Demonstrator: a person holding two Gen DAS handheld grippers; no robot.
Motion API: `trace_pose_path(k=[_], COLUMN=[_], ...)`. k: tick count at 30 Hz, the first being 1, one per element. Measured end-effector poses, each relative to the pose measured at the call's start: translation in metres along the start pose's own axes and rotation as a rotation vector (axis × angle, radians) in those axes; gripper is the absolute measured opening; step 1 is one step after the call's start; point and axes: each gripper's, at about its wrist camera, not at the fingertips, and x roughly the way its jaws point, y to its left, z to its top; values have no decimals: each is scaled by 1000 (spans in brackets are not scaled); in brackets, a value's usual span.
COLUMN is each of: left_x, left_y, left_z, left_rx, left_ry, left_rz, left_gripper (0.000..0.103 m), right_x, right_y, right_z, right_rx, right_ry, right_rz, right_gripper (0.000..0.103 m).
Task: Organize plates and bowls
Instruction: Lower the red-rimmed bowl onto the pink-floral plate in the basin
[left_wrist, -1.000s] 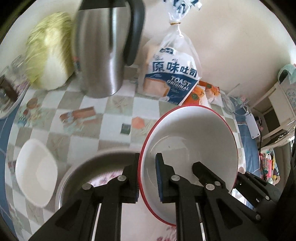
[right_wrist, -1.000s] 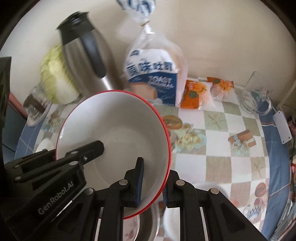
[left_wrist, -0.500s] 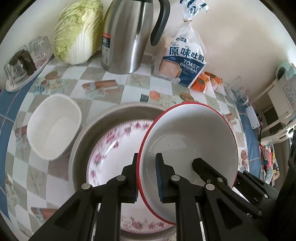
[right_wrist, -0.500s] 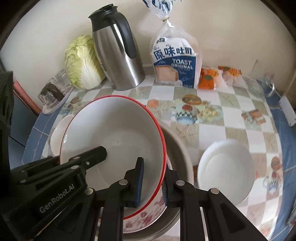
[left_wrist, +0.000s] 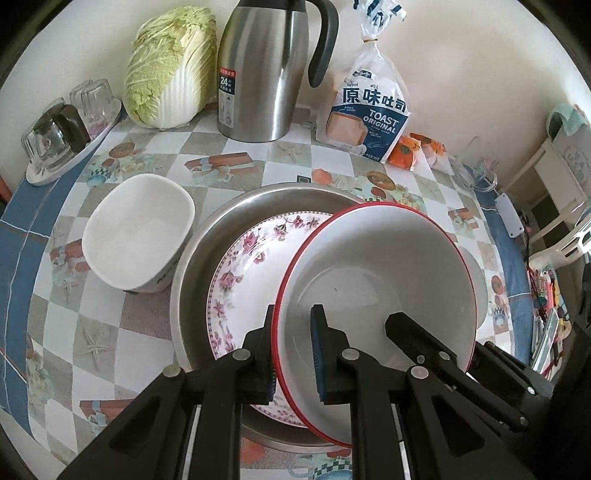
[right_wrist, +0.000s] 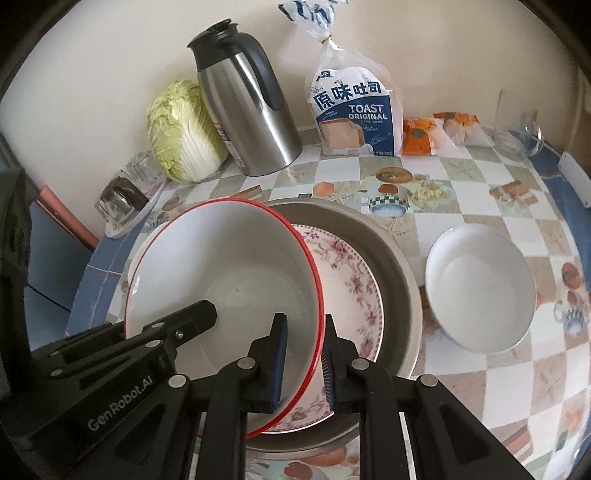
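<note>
Both pairs of jaws are clamped on the rim of one red-rimmed white bowl (left_wrist: 380, 280): the left gripper (left_wrist: 293, 356) pinches its left edge, one blue pad inside and one outside, and the right gripper (right_wrist: 303, 360) pinches the opposite edge the same way. The bowl hangs tilted over a floral-patterned plate (left_wrist: 251, 258) that lies inside a wide metal basin (left_wrist: 207, 266) in the middle of the desk (left_wrist: 110, 343), which wears a checked cloth printed with food pictures. Just left of the basin stands a squarish white bowl (left_wrist: 138, 232); on the basin's right, apart from it, sits a round white bowl (right_wrist: 480, 288). Along the far wall, from left to right, are a small tray of upturned glasses (left_wrist: 62, 136), a napa cabbage (left_wrist: 171, 62), a steel thermos jug (left_wrist: 266, 70) with a black handle and a label showing "24", a bag of sliced bread (left_wrist: 369, 114) printed "TOAST ORIGINAL" under Chinese characters, orange snack packets (right_wrist: 417, 136) and a clear glass pitcher (right_wrist: 517, 136). The left gripper's body, seen from the right wrist, reads "GenRobot.AI".
</note>
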Motion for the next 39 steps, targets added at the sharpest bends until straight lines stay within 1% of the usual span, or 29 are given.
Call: trace_pose_path(k=[4,13,24,39], left_x=[1,8,24,40], left_y=[2,18,21,19], left_z=[2,6,5,6], left_rx=[10,-36,-54,-45], left_ry=[0,16,57,88], left_rz=[3,-7,-17,-10], left_gripper=[15,15,15,15], right_x=[1,15,27,39], right_y=[2,4,6,-2], right_z=[-3,-2,-4,-5], right_rx=[3,14,3,30], right_ry=[-8,10,42,76], right_rz=[4,41,7,-3], right_gripper=[19,19,19,19])
